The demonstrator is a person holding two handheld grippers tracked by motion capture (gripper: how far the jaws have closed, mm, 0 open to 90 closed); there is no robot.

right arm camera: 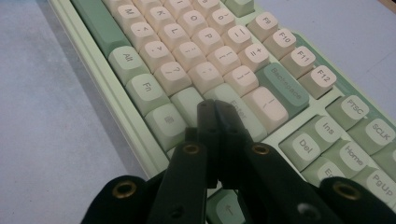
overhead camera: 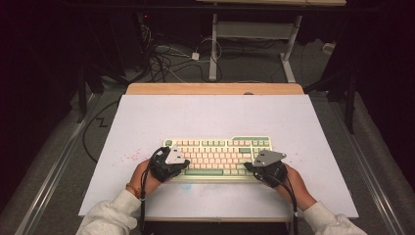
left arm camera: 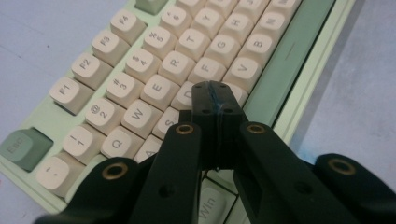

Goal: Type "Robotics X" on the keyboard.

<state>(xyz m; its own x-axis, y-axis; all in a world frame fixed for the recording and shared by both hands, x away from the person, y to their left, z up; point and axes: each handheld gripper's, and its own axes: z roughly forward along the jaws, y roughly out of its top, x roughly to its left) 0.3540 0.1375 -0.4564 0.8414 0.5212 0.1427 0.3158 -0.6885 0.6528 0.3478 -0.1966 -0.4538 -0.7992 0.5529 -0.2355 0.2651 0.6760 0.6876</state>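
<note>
- Right now the keyboard (overhead camera: 218, 157) lies flat on the near middle of the white table (overhead camera: 210, 117), long side toward me, and the work in hand looks like typing on its keys with the jaw tips.
- My left gripper (left arm camera: 215, 97) is clenched on nothing, its joined tips over the C and D keys (left arm camera: 187, 95) (I cannot tell whether they touch a key).
- My right gripper (right arm camera: 215, 109) is likewise pinched shut and empty, its tips over the Enter key (right arm camera: 236, 109), just beside Backspace (right arm camera: 284, 88).
- I judge the step to be lining up a keypress.
- Next calls for a short straight dip on one key only, since neighbouring caps sit close.
</note>
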